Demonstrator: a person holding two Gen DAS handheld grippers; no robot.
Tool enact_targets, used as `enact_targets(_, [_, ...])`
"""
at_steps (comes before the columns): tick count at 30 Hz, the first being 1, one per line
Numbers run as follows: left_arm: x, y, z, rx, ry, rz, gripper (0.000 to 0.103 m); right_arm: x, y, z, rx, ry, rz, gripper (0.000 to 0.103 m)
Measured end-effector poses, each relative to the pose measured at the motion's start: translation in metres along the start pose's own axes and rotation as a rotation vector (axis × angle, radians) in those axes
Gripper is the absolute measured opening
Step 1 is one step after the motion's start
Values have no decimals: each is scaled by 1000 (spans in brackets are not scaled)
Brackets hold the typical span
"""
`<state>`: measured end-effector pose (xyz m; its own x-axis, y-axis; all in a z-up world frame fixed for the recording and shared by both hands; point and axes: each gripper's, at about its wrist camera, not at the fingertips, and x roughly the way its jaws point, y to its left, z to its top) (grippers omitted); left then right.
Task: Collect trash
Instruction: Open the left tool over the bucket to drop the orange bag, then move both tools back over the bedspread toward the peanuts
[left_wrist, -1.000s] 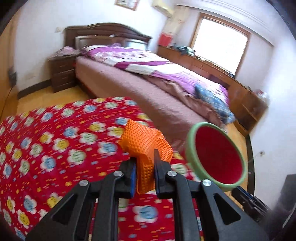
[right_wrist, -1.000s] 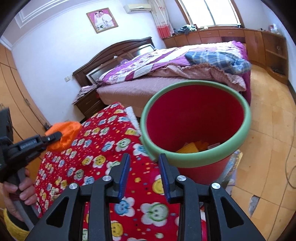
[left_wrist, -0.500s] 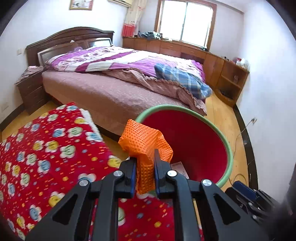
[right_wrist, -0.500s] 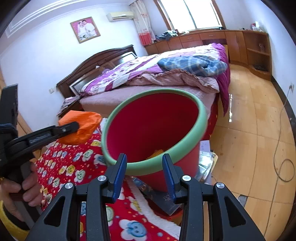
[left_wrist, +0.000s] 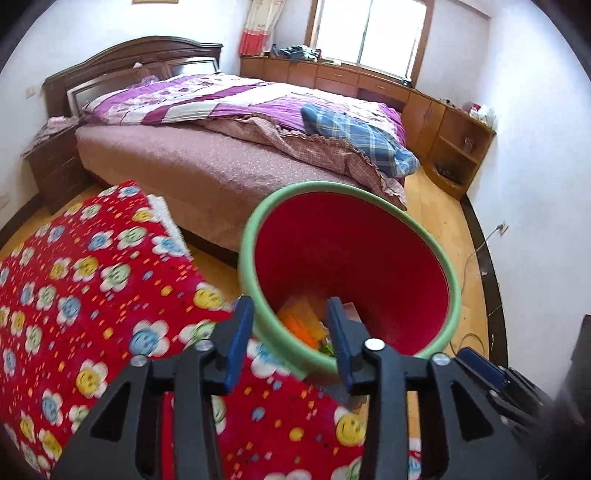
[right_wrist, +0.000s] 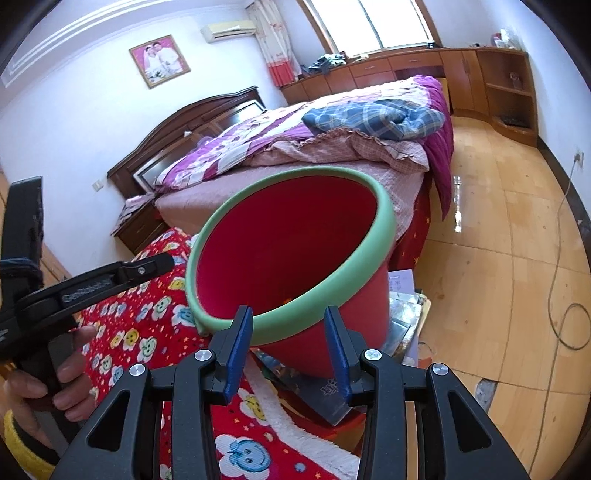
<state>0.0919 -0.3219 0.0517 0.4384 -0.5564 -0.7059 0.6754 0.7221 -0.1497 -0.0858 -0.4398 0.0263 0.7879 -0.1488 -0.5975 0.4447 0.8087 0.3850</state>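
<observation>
A red bin with a green rim (left_wrist: 258, 221) stands past the edge of the red flowered blanket (left_wrist: 74, 277); it also shows in the right wrist view (right_wrist: 354, 266). My left gripper (left_wrist: 290, 336) is open and empty, just above the bin's near rim. Orange mesh trash (left_wrist: 299, 328) lies at the bottom of the bin with other scraps. My right gripper (right_wrist: 290, 339) is open and empty, right in front of the bin's near rim. The left gripper (right_wrist: 155, 264) shows at the left in the right wrist view, beside the rim.
A bed (left_wrist: 229, 155) with purple bedding stands behind the bin. Books or magazines (right_wrist: 402, 321) lie under and beside the bin. A wooden cabinet (left_wrist: 454, 144) runs along the window wall. A cable (right_wrist: 561, 295) trails on the wood floor at the right.
My left gripper has opened and let go of the orange mesh, which now lies inside the bin. Both grippers have come closer to the bin.
</observation>
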Motion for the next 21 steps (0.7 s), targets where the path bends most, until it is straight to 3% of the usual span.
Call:
enact_targets(10, [-52,50,-37,-110,-1,60,47,-3,41,-12,-85,17,76,46])
enact_targets(19, [-100,85,-74,-164,-34,188,47,-10,84,-28,-169,35,130,46])
enact_targets(21, [-109,92,-84,-172,-40,220,47,-12,92,-32,-187,39,137,50])
